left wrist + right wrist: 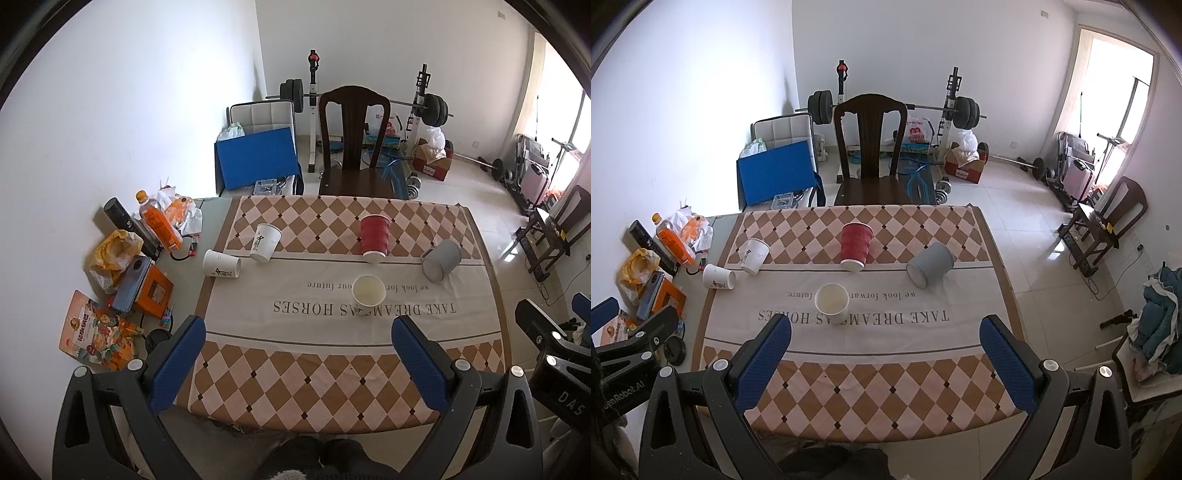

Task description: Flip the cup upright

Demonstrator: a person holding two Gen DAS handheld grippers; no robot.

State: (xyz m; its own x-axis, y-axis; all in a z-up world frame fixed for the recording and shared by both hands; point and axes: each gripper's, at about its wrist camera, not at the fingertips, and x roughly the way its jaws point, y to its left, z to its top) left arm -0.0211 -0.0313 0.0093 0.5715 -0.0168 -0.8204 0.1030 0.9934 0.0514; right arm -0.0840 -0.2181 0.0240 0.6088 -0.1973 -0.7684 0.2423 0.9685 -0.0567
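- On the far left, off the cloth, sits clutter: an orange drink bottle (159,225), a yellow bag (114,251) and a snack packet (94,334); none of it bears on the job.
- Next come two white printed cups (221,264) (266,242), both lying on their sides at the left edge of the tablecloth (295,384).
- The left gripper (299,360) hangs over the near table edge, its blue pads spread wide with nothing between them.
- Near the middle, one cream cup (368,291) stands upright already, mouth up.
- Behind it the red ribbed cup (375,238) lies tipped over, rim toward the camera, and further right the grey cup (441,260) lies on its side too.
- The right gripper (884,360) is likewise wide apart and empty, well short of every cup.
- I judge this an approach stage: four cups seem left to right, and the next move calls for reaching forward, closing on one sideways cup's wall and rotating it mouth-up.
- Only the right wrist view shows the pile of blue clothes (1161,314) beside the table and the left tool's body at its left edge; the left wrist view shows the snack packet whole.
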